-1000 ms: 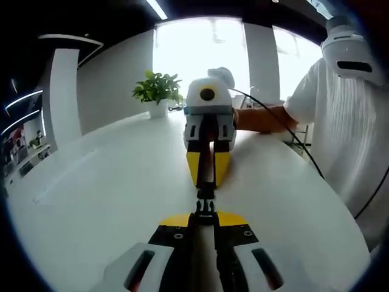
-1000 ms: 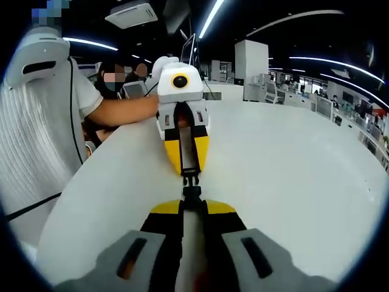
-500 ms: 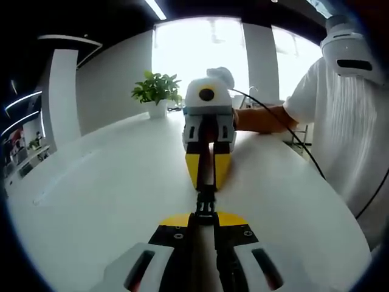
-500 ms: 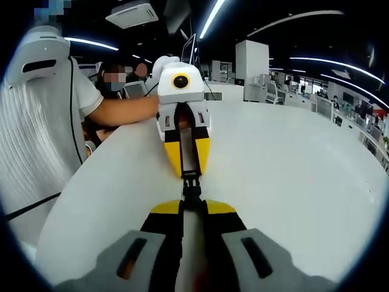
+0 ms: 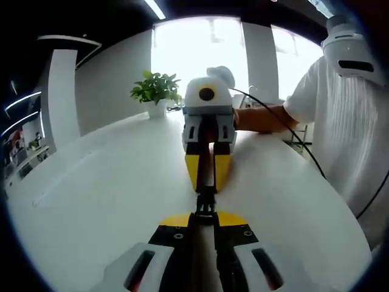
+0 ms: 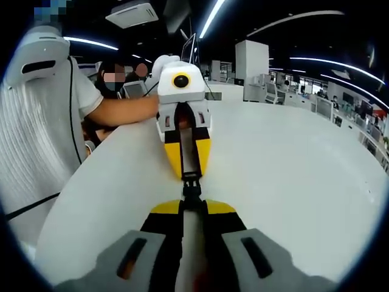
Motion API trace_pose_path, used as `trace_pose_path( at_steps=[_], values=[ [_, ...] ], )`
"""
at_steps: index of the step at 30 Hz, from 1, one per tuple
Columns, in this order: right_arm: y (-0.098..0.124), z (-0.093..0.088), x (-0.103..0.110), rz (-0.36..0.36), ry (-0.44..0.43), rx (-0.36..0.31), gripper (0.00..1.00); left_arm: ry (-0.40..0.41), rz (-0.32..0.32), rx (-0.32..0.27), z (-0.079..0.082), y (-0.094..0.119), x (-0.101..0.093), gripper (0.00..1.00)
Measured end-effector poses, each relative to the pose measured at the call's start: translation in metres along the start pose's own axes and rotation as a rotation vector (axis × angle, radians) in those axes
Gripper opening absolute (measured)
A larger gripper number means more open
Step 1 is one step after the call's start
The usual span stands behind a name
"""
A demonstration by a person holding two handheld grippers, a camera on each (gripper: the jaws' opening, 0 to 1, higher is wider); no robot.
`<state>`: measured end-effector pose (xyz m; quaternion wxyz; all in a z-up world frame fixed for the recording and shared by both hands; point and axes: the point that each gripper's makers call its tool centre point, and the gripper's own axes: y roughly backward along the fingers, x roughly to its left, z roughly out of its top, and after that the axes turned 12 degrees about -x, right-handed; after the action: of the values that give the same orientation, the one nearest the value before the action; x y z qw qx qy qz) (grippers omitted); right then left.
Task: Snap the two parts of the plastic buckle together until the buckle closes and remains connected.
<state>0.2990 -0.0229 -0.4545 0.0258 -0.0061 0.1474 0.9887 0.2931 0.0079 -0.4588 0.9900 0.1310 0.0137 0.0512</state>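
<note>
- Buckle (image 5: 205, 204) is black, held above the white table (image 5: 97, 194) between two facing grippers; its two parts meet with no gap seen.
- Left gripper (image 5: 203, 220): jaws nearly together, clamped on the buckle's near end, at 6 o'clock in left gripper view.
- Right gripper (image 5: 205, 187), at 12 o'clock of the buckle there: yellow jaws pinch its far end.
- Potted plant (image 5: 157, 91) at 11 o'clock.

- Left gripper (image 5: 205, 214): low over the table, jaws pinched tight on its buckle half, yellow tips pointing fwd.
- Right gripper (image 6: 191, 205): same pose, jaws clamped on the other half.
- Grippers face each other tip to tip, in line.
- Person's forearm (image 5: 262, 118) reaches in behind right gripper, white sleeve (image 5: 340, 121) beside it.
</note>
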Motion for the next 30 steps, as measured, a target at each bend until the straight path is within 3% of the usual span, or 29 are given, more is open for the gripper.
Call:
trace_pose_path(
  at_steps=[30],
  values=[
    [-0.0028,0.0007,-0.0015,-0.002,0.002,0.007,0.12,0.003,-0.006,0.017,0.0012,-0.0045,-0.0002,0.11]
  ],
)
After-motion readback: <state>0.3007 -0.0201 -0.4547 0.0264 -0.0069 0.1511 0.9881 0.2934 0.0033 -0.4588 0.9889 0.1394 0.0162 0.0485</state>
